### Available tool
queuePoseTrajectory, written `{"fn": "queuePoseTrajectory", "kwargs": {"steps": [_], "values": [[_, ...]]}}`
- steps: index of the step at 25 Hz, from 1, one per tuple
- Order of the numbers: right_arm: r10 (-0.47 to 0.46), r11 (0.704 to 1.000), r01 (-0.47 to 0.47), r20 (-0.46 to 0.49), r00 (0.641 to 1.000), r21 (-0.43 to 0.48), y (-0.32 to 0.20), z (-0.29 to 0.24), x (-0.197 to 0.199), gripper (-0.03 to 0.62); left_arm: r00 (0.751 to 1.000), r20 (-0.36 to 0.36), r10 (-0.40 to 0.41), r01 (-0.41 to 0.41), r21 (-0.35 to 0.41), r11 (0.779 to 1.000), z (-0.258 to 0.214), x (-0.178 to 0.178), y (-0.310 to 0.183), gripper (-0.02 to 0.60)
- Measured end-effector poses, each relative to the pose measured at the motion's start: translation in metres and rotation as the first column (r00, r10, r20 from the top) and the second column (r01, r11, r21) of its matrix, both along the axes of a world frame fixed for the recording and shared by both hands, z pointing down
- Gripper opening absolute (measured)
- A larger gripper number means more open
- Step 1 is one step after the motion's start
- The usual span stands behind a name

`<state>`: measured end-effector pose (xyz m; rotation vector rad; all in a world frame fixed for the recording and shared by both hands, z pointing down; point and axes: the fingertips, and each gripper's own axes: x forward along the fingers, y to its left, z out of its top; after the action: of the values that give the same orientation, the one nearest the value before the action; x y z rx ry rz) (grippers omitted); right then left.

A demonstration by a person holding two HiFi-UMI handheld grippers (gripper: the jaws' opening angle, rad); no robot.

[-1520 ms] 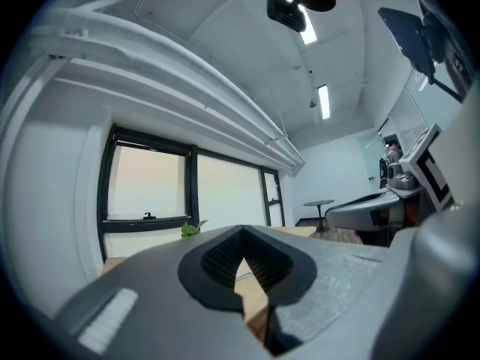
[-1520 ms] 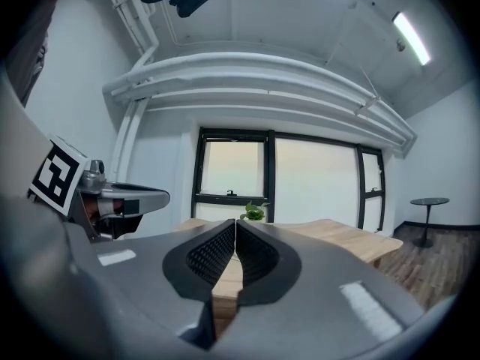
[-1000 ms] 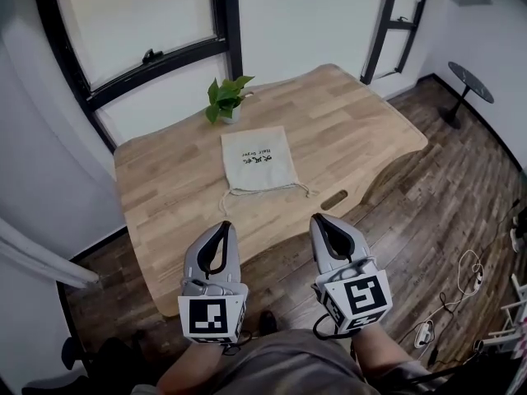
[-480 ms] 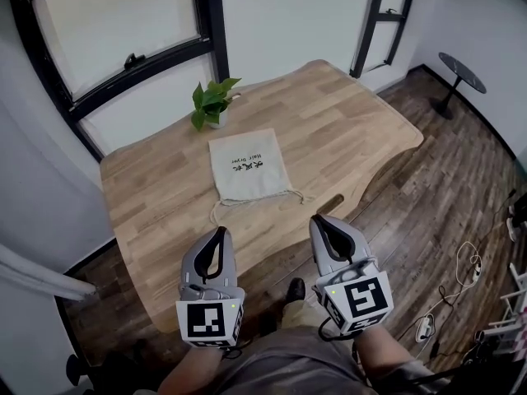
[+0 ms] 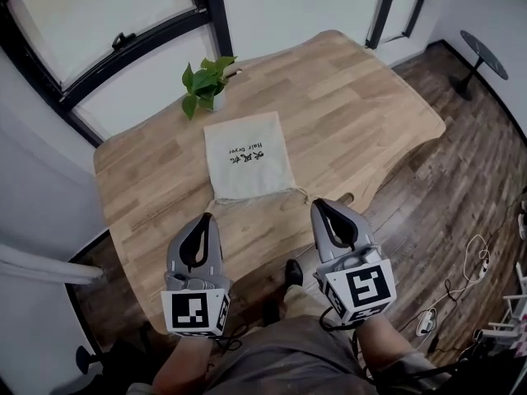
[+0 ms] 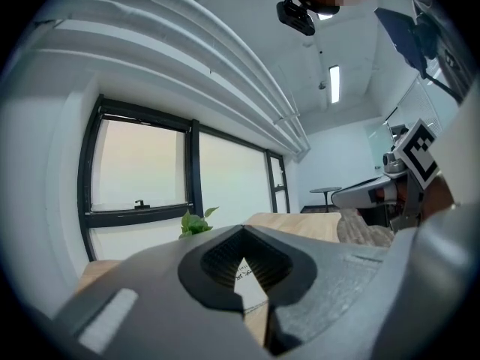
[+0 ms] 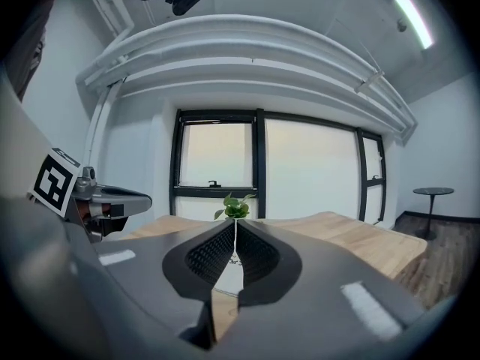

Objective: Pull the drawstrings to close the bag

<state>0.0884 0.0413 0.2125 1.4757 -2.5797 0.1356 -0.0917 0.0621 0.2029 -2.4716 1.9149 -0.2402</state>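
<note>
On pale wooden table (image 5: 362, 113): cream cloth drawstring bag (image 5: 247, 151), flat, long axis twelve to six, mouth at six. Grey two-jaw left gripper (image 5: 203, 218) and right gripper (image 5: 320, 205): both closed tight, empty, just short of the bag. Thin cream drawstrings (image 5: 301, 192) at one and eleven o'clock from them, about equally near.

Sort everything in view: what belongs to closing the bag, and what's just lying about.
Job: bag; drawstrings; left hand-held gripper and right hand-held gripper, both shut and empty.
Lying about: plant; round side table; floor cables.
</note>
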Motion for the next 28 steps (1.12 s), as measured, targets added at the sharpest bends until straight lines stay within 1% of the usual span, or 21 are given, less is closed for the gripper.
{"fn": "queuePoseTrajectory", "kwargs": {"steps": [5, 12, 17, 22, 28], "values": [[-0.038, 0.999, 0.038, 0.029, 0.999, -0.013, -0.045, 0.006, 0.000, 0.037, 0.999, 0.030, -0.035, 0.036, -0.033, 0.999, 0.001, 0.000, -0.037, 0.002], [-0.096, 0.995, 0.097, 0.051, 0.994, -0.017, -0.092, 0.000, -0.001, 0.037, 0.994, 0.065, -0.086, 0.088, -0.018, 0.996, -0.012, 0.003, -0.073, 0.002], [-0.138, 0.990, 0.138, 0.062, 0.988, 0.004, -0.113, -0.005, -0.002, 0.037, 0.988, 0.083, -0.127, 0.127, 0.002, 0.992, -0.021, 0.004, -0.083, 0.002], [-0.175, 0.984, 0.174, 0.065, 0.982, 0.032, -0.130, -0.013, -0.006, 0.037, 0.985, 0.082, -0.149, 0.149, 0.014, 0.989, -0.026, 0.001, -0.094, 0.002], [-0.196, 0.980, 0.194, 0.052, 0.979, 0.043, -0.139, -0.016, -0.017, 0.037, 0.984, 0.078, -0.162, 0.161, 0.018, 0.987, -0.026, -0.016, -0.101, 0.002]]}}
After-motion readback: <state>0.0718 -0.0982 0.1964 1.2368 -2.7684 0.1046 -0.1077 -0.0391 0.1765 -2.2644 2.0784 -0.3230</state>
